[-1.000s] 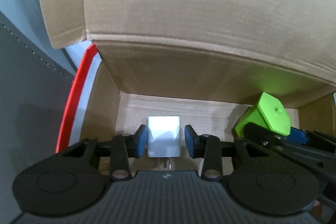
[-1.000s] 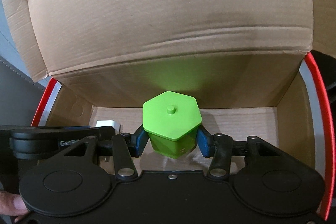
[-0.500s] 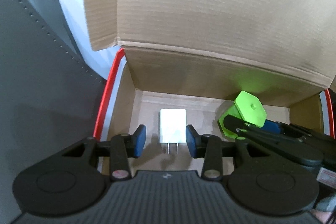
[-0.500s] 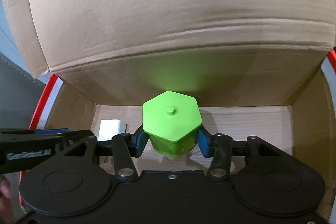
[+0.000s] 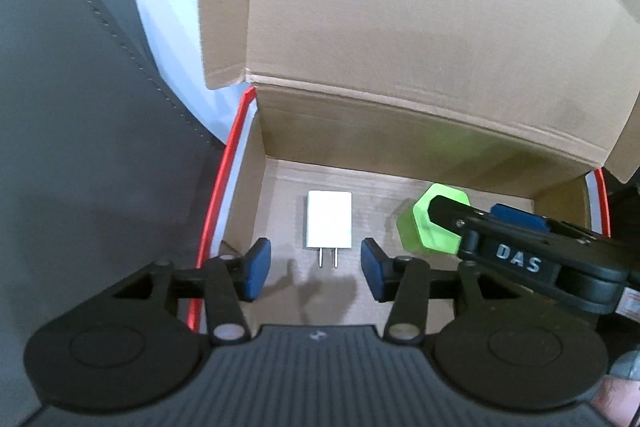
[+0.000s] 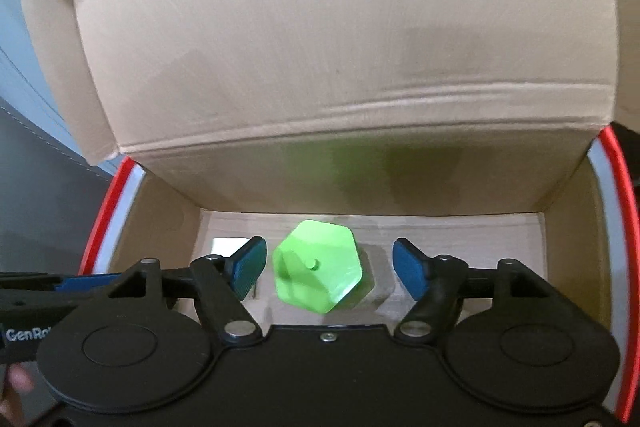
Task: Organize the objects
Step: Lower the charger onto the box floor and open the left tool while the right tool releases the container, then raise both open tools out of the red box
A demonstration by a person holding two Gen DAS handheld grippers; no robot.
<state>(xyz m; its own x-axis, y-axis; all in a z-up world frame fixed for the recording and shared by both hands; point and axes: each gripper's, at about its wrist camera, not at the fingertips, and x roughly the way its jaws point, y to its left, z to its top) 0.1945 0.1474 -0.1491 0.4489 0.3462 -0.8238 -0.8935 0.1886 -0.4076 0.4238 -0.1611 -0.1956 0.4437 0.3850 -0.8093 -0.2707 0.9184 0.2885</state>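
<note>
Lighting is soft and even from above. The cardboard box (image 6: 340,67) flaps are bright; its inner back wall is shaded and carries a green cast above the green hexagonal block (image 6: 316,277), which is motion-blurred. Fisheye distortion bows the box edges. Soft shadows fall beneath the white charger (image 5: 329,225).

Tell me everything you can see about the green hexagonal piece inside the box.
The green hexagonal piece is bright lime, plastic-looking, with a flat six-sided top bearing a small round stud in its middle and sides narrowing downward. It appears to rest on the floor of the cardboard box, somewhat tilted, to the right of the white charger. The right tool has just been opening; its blue pads stand clear on either side, not touching it.
</note>
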